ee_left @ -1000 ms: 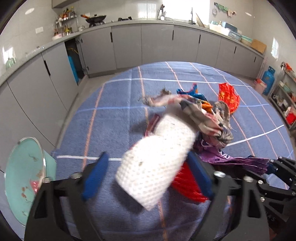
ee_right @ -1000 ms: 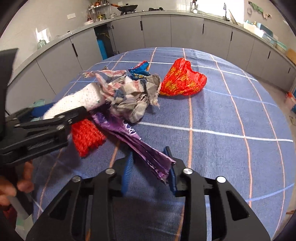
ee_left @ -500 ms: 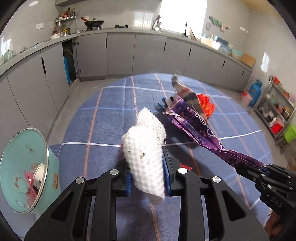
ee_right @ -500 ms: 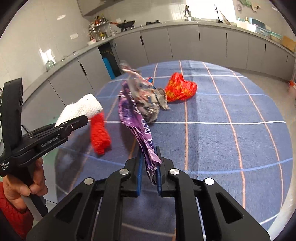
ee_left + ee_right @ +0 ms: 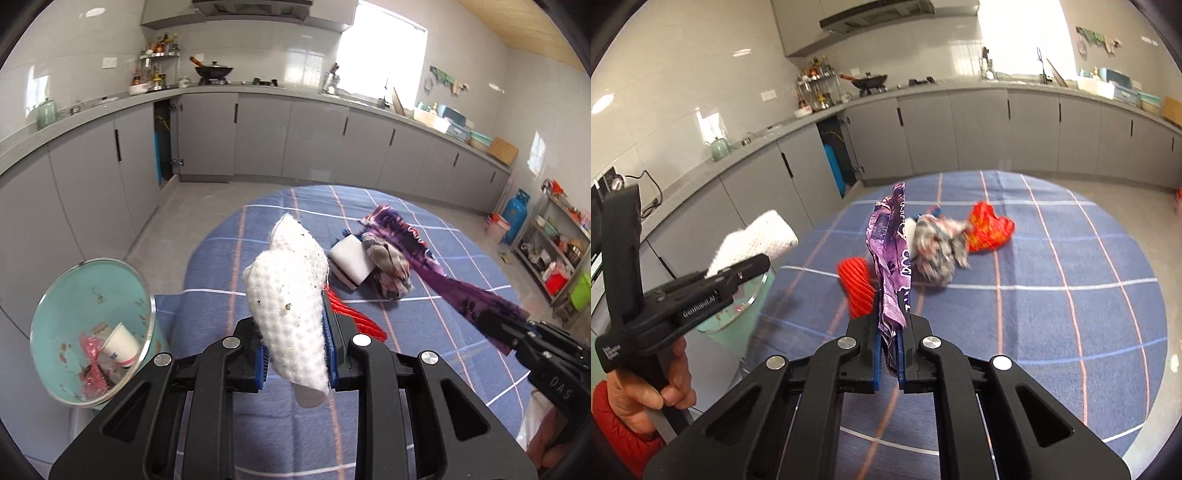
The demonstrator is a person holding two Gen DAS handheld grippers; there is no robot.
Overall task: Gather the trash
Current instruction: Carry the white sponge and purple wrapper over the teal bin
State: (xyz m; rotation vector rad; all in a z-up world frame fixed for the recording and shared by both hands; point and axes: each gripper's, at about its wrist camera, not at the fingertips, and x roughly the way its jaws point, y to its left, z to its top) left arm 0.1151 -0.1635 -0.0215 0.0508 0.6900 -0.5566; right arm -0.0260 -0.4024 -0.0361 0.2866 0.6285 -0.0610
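Note:
My left gripper (image 5: 295, 354) is shut on a white foam net sleeve (image 5: 291, 295), held up above the blue checked tablecloth (image 5: 424, 369). My right gripper (image 5: 889, 354) is shut on a long purple wrapper (image 5: 890, 251), lifted so that it stands up from the jaws. On the cloth lie a red mesh sleeve (image 5: 857, 284), a crumpled patterned wrapper (image 5: 934, 254), a red foil bag (image 5: 988, 229) and a white sponge block (image 5: 351, 262). A teal bin (image 5: 66, 295) stands beside the table at the lower left, with a paper cup (image 5: 120, 343) and pink plastic inside.
Grey kitchen cabinets (image 5: 258, 136) run along the far walls, with one door open. A blue gas cylinder (image 5: 515, 214) and a metal shelf rack (image 5: 557, 254) stand at the right. A hand (image 5: 639, 391) holds the left gripper's handle.
Both grippers closed on their items and rose off the cloth. The left took up the white foam sleeve and the right the purple wrapper. A white sponge block now shows on the table.

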